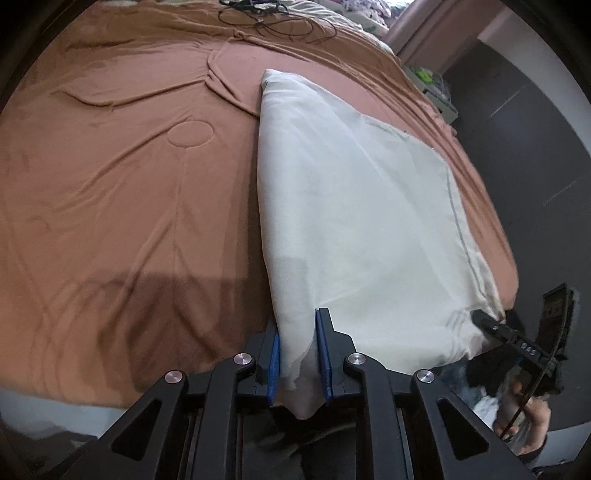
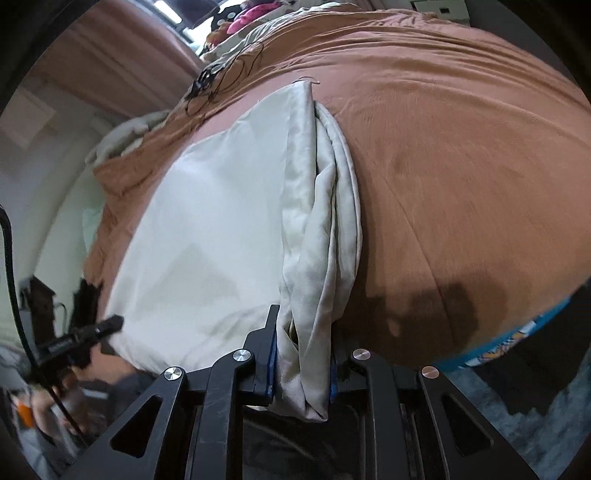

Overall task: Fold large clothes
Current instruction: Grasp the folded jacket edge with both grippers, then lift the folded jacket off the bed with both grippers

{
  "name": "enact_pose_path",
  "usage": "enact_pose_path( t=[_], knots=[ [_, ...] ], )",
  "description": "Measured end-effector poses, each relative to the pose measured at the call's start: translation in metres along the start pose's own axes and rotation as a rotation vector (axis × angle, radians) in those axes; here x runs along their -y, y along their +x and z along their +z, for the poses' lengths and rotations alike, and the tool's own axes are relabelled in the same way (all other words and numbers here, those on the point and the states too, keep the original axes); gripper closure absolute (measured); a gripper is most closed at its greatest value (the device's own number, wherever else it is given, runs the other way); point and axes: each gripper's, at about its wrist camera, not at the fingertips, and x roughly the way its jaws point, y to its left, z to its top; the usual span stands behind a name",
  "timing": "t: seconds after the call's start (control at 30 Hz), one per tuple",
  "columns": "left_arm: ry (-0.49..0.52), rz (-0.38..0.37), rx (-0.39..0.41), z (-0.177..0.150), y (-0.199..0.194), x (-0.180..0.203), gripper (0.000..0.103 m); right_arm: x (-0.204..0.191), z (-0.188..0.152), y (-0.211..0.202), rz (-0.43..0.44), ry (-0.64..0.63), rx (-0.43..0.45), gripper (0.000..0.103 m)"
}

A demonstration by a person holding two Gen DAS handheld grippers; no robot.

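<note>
Your left gripper (image 1: 299,354) and right gripper (image 2: 303,365) were each clamped on a near corner of the white cloth (image 1: 354,206), which lay along the bed's (image 1: 110,177) near edge. It looked light, limp, probably slippery: grip bunched corners. Cables (image 1: 266,18) lay at the far edge, well apart.

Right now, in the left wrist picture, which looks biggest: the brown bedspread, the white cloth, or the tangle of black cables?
1. brown bedspread
2. white cloth
3. black cables, though they lie farthest away, so they look smaller.

Home bedroom: brown-sheeted bed (image 1: 110,166), curtains (image 2: 122,66).
</note>
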Motion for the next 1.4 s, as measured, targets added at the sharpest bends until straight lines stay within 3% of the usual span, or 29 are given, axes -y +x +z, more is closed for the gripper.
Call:
enact_pose_path(
  t=[0.17,0.27,0.53,0.83,0.93,1.1,1.4],
  knots=[
    [0.068,0.120,0.006,0.004,0.002,0.010,0.077,0.009,0.008,0.002,-0.008,0.020,-0.023,0.061],
    [0.046,0.109,0.010,0.007,0.002,0.002,0.076,0.018,0.014,-0.002,0.015,0.026,-0.032,0.058],
    [0.022,0.106,0.045,0.030,0.004,-0.006,0.072,0.025,0.047,0.003,0.050,0.028,-0.009,0.034],
    [-0.003,0.078,0.013,0.061,0.039,-0.016,0.071,0.046,0.092,0.044,0.078,0.083,-0.049,0.034],
    [-0.011,0.068,0.017,0.075,0.047,-0.017,0.066,0.052,0.105,0.061,0.107,0.104,-0.073,0.034],
    [-0.009,0.051,0.019,0.097,0.058,-0.014,0.065,0.051,0.125,0.083,0.175,0.112,-0.088,0.034],
    [-0.037,0.024,0.021,0.141,0.077,-0.018,0.064,0.042,0.166,0.109,0.218,0.092,-0.120,0.036]
  ],
)
